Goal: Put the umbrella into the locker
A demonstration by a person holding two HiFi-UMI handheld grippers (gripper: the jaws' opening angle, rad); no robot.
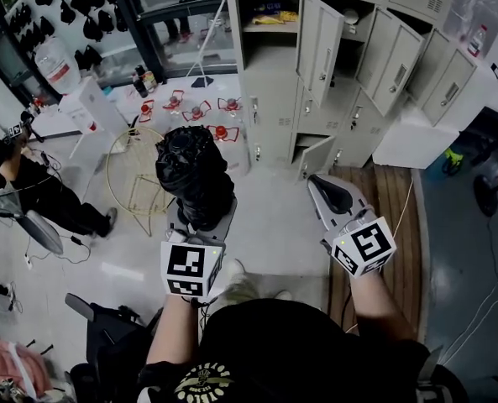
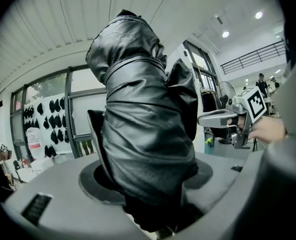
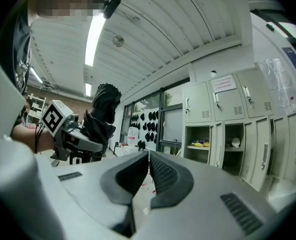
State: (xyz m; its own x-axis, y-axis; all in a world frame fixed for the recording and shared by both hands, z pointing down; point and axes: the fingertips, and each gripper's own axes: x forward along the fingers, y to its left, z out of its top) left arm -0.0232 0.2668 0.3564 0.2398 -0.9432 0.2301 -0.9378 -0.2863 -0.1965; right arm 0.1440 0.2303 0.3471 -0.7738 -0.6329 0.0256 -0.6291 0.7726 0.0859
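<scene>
— Grey lockers [image 1: 316, 57], several doors open, stand ahead of the left claw [image 1: 203, 218]. Its load?
— Folded black umbrella [image 1: 194, 170], upright, pinched between its jaws. Alongside, the right claw [image 1: 320, 183] is pressed together, empty.

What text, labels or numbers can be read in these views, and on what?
Nothing can be read for sure.
Paper notice on a locker door: red and dark print, too small.
Blue sign at the right edge of the right gripper view: blurred.
Yellow print on the person's black shirt: cut off, unreadable.
Left marker cube and right marker cube: square codes only, no letters.
</scene>
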